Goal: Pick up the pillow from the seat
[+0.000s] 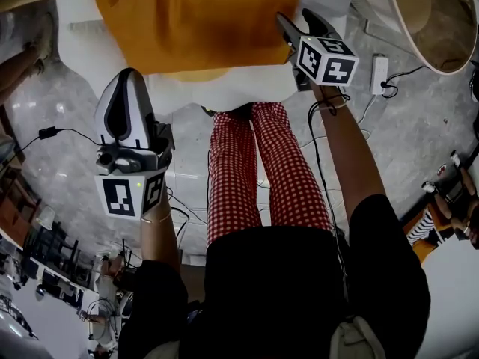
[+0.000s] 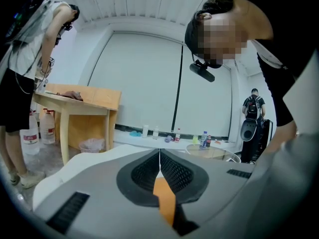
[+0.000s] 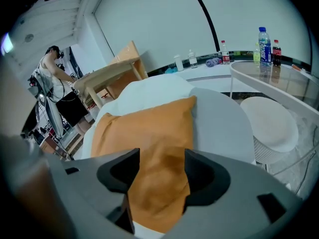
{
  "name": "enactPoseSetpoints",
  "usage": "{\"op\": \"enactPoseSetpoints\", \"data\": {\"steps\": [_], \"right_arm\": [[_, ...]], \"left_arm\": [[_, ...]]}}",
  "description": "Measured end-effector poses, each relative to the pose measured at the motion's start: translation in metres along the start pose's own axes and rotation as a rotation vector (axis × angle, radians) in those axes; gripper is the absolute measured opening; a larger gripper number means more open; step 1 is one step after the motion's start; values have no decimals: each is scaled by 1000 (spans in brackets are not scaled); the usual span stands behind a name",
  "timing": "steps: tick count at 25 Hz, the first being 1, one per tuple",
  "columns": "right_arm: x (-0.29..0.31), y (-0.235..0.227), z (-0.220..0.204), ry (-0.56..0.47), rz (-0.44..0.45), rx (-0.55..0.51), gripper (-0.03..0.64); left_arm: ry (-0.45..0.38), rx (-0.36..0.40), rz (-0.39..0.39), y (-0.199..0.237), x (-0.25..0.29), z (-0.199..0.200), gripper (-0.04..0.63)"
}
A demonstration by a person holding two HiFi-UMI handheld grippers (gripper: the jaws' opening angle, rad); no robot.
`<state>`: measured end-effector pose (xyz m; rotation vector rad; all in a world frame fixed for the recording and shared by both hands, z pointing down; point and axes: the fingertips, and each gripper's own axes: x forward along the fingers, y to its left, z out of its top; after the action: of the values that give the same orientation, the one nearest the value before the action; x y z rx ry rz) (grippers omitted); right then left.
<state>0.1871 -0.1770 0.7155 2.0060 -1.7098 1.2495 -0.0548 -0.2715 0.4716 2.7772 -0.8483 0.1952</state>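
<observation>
An orange pillow (image 1: 194, 21) lies on a white cushioned seat (image 1: 247, 92) at the top of the head view. My right gripper (image 1: 298, 25) hangs over the pillow's right front corner, pointing down at it. In the right gripper view its jaws (image 3: 162, 166) stand open, and the pillow (image 3: 149, 133) fills the gap without touching the pads. My left gripper (image 1: 129, 73) is held nearly level at the seat's left front edge, apart from the pillow. Its pads (image 2: 159, 156) meet in a thin line. An orange sliver shows below them; I cannot tell what it is.
The wearer's legs in red checked trousers (image 1: 254, 170) stand against the seat's front. A white power strip (image 1: 379, 73) with cables lies on the floor at right, below a round table rim (image 1: 419, 36). A wooden table (image 2: 75, 98) and a standing person (image 2: 30, 59) are beyond.
</observation>
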Motion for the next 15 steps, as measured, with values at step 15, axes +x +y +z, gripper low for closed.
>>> {"op": "enactPoseSetpoints", "data": {"steps": [15], "right_arm": [[30, -22, -13, 51, -26, 58, 270]], "left_arm": [[16, -40, 40, 28, 8, -12, 11]]}}
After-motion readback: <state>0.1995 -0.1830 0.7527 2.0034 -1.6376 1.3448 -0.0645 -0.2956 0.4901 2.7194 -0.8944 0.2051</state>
